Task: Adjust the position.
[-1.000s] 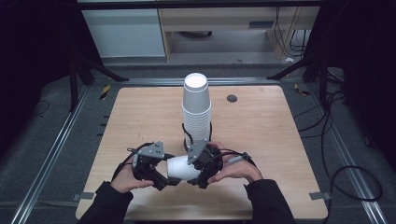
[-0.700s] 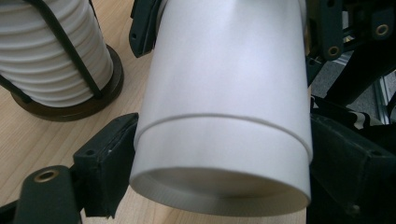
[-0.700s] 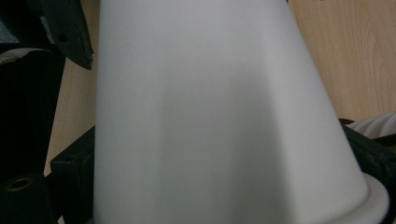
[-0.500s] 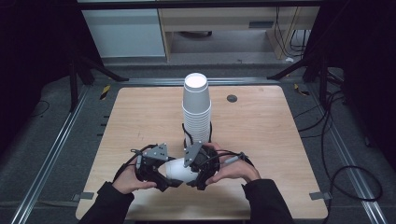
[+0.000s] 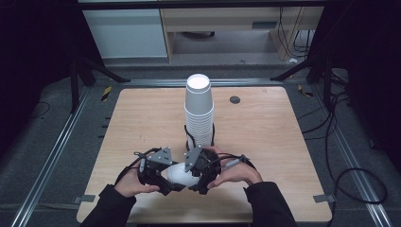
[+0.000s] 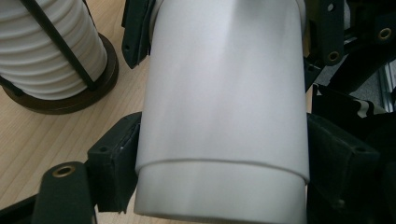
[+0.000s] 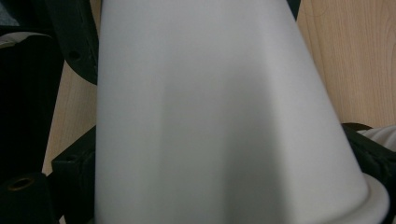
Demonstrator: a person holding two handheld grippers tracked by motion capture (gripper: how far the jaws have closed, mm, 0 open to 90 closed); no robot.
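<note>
Two nested white paper cups [image 5: 179, 174] are held lying on their side just above the tabletop [image 5: 265, 142], at 6 o'clock from the tall stack of paper cups [image 5: 199, 111], which stands upright in a black wire holder near the tabletop's centre.

Left tongs [image 5: 163, 182]: clamped on the inner cup's narrow end; in the left gripper view black jaws press both sides of the cup wall, where a seam marks the outer cup's edge. Right tongs [image 5: 197, 176]: clamped on the outer cup near its rolled rim, the jaws flanking the wall in the right gripper view.

Judgement on the step in hand: the pair appears to be in the course of separation. Recommended practice is a straight pull along the cups' shared axis, with a slight twist if they bind, and light grip pressure, since thin paper walls will likely crush and lock together.

Pose: both hands meet at the near edge, left hand [image 5: 130, 182] and right hand [image 5: 236, 172] facing inward, forearms converging from 6 o'clock, grey plates uppermost.
</note>
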